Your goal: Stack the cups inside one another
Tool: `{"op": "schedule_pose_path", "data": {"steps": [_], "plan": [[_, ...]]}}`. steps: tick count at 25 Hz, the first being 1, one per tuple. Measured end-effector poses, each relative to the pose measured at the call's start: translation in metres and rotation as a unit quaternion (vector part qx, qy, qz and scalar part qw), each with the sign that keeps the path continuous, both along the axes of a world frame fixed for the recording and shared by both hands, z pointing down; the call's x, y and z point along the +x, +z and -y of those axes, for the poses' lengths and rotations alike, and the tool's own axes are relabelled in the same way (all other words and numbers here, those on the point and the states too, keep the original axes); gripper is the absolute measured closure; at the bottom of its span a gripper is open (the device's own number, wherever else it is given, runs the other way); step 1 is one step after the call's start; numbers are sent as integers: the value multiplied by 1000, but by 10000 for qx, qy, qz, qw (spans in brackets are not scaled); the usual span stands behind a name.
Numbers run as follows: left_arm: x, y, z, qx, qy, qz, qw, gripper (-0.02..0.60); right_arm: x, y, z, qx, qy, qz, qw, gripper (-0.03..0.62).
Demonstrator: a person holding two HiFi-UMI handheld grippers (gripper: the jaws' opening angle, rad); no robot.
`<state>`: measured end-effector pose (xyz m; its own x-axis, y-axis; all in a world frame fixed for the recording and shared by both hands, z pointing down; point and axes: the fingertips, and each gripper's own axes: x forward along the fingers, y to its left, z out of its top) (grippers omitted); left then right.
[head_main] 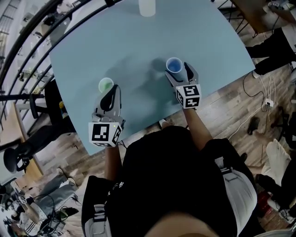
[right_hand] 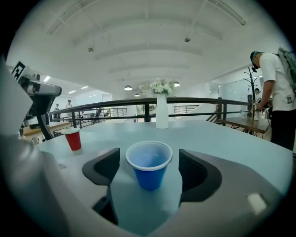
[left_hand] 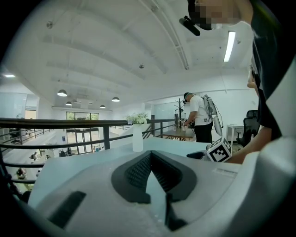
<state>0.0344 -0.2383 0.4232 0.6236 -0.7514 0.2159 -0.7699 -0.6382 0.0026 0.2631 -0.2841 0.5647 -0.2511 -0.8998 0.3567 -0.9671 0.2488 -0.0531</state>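
Note:
A blue cup [head_main: 174,65] stands upright on the pale blue table [head_main: 138,41]. In the right gripper view the blue cup [right_hand: 149,164] sits between the two pads of my right gripper [right_hand: 148,159], with a gap on each side. In the head view the right gripper [head_main: 178,72] is open around it. A second cup [head_main: 106,85] stands to the left, pale green inside from above; the right gripper view shows this cup [right_hand: 72,139] red outside. My left gripper [head_main: 110,96] is just behind that cup, shut and holding nothing. In its own view the left gripper [left_hand: 149,155] sees no cup.
A white vase [head_main: 147,7] with flowers stands at the table's far edge, with a black railing [right_hand: 194,99] behind it. The vase [right_hand: 162,113] is well beyond the blue cup. A person [right_hand: 277,92] stands at another table to the right. Cables and chairs lie on the wooden floor [head_main: 240,102].

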Motion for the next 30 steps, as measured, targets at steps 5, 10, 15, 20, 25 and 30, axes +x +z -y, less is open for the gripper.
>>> {"op": "schedule_pose_path", "data": {"steps": [5,10,15,20,25,30], "plan": [[-5,0,0,1,-112,22,9999,597,-2,5,6,-35,-76,-36,10000,201],[-12,1,0,-30,-228,48,9997,597,-8,7,10,-46,-200,-93,9997,203],[-12,0,-1,-23,-289,60,9996,597,-8,8,11,-51,-306,-169,9994,246],[-15,-1,-5,-9,-334,48,9994,597,-10,7,9,-79,-362,-205,9991,249],[-19,-5,-8,37,-385,13,9992,597,-18,1,7,-73,-484,-48,9988,249],[-29,-7,-14,77,-497,-53,9987,597,-34,-9,4,-30,-644,43,9979,249]]}}
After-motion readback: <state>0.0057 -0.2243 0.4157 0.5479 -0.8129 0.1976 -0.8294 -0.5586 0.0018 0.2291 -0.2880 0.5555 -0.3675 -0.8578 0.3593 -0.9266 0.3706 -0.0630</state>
